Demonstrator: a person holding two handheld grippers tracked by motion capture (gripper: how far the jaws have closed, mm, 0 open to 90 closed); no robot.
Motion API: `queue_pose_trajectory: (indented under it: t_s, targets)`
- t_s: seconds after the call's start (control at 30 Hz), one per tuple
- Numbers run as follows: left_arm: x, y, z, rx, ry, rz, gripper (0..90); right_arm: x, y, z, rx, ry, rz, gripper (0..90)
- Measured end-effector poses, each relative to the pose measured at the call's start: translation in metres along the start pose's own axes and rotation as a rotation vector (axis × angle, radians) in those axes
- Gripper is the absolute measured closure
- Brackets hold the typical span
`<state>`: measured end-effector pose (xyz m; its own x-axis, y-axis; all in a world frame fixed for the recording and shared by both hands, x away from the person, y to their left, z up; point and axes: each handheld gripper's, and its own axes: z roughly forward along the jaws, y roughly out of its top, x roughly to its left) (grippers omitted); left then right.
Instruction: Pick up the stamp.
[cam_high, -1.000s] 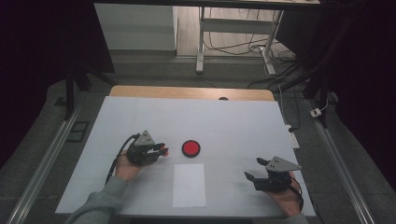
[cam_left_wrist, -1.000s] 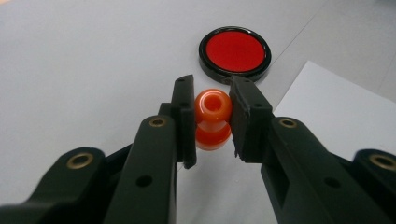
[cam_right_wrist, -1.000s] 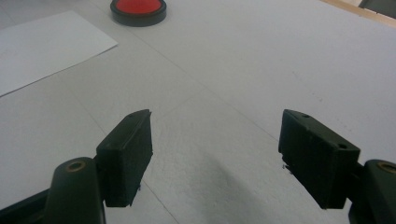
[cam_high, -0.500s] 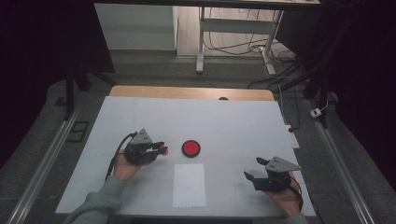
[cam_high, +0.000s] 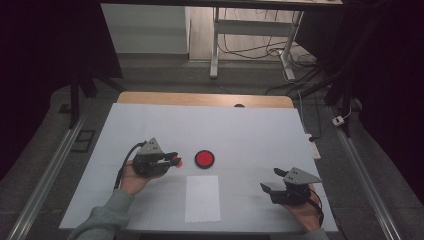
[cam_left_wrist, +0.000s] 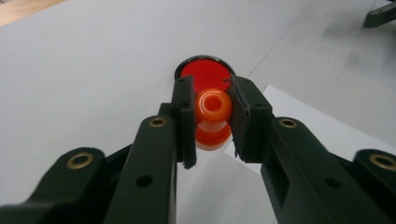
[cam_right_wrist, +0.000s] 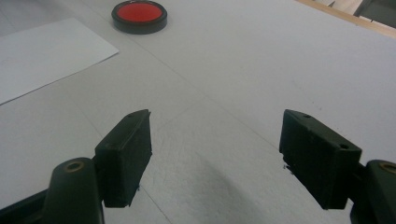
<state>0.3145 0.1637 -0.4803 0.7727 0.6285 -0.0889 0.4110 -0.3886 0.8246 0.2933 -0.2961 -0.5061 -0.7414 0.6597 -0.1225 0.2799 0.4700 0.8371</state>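
Gleaming orange stamp (cam_left_wrist: 212, 119) (glossy, knobbed), claw-pinched

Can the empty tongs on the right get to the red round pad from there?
Probably yes. The right tongs are open and empty, and only bare white table lies between them and the red ink pad.

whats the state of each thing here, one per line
left gripper: shut on the orange stamp
orange stamp: held off the table, short of the ink pad
red ink pad: uncovered, flat on the table
white paper: flat, unmarked
right gripper: open, holding nothing
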Motion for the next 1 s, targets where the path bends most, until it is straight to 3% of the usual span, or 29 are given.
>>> queue_pose_trajectory:
  t_s: [0.47,1.0]
  targets:
    - [-0.027,0.016,0.0,-0.03,-0.087,0.057,72.2,0.001,0.0,0.002,0.009,0.0,0.002,25.3]
    - [-0.042,0.021,0.013,-0.025,-0.16,0.067,72.2,0.002,0.001,0.004,0.011,0.009,-0.004,25.3]
